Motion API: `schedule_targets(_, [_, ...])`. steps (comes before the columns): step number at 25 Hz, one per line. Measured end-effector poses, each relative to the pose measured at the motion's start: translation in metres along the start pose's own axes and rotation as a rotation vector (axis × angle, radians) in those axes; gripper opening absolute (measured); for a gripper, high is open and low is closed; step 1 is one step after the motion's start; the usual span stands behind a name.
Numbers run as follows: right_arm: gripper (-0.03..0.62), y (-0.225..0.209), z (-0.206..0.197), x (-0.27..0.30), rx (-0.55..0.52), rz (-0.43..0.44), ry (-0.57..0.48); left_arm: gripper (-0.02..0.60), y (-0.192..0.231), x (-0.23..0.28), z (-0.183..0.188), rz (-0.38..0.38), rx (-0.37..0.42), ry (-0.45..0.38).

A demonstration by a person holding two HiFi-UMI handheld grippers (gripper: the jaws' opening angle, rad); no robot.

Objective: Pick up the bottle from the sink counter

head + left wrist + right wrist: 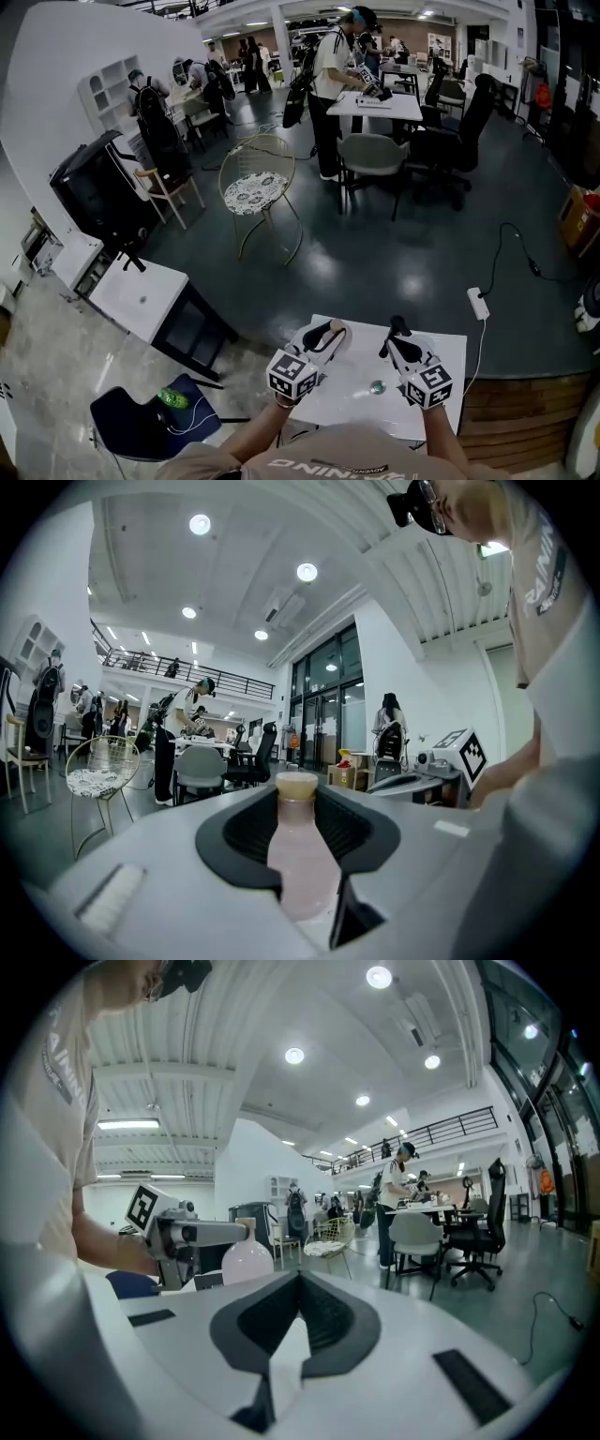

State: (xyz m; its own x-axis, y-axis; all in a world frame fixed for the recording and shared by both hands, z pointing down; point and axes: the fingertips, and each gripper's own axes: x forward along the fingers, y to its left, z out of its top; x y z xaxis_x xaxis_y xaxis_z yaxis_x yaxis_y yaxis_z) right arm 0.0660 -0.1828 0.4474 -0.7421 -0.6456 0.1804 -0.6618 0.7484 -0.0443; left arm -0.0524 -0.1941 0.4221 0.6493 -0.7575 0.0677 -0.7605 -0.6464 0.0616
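Bottle (298, 855): pale pink contents, tan cap, upright. It sits between the jaws of the left gripper (298, 803), whose dark pads close against its sides at 3 and 9 o'clock — clamped on the bottle.

Head view: bottle low in frame, near 6 o'clock, over the white table (441, 352); contact with the tabletop cannot be made out.

Right gripper (300, 1279) at 3 o'clock of the bottle, apart from it — jaws together at the tips, nothing between them.

Small greenish round object (377, 386) on the table between the two grippers.

Wire chair (255, 183) well beyond on the dark floor, about 11 o'clock.
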Motion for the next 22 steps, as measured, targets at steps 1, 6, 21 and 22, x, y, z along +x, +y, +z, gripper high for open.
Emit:
schedule_targets(1, [0.006,0.0,0.001,0.0,-0.002,-0.002,-0.002,0.129,0.0,-0.001,0.0,-0.003,0.001,0.001])
schedule_targets(6, [0.006,0.003,0.007,0.004,-0.007,-0.007,-0.012,0.129,-0.001,-0.008,-0.001,-0.016,0.011,0.005])
schedule_targets(21, [0.006,-0.007,0.022,0.011,0.029,-0.076,-0.073,0.129,0.008,-0.009,0.008,-0.059,0.029,-0.004])
schedule_targets(22, [0.006,-0.006,0.02,0.012,0.032,-0.074,-0.07,0.129,0.008,-0.009,0.007,-0.061,0.03,-0.003])
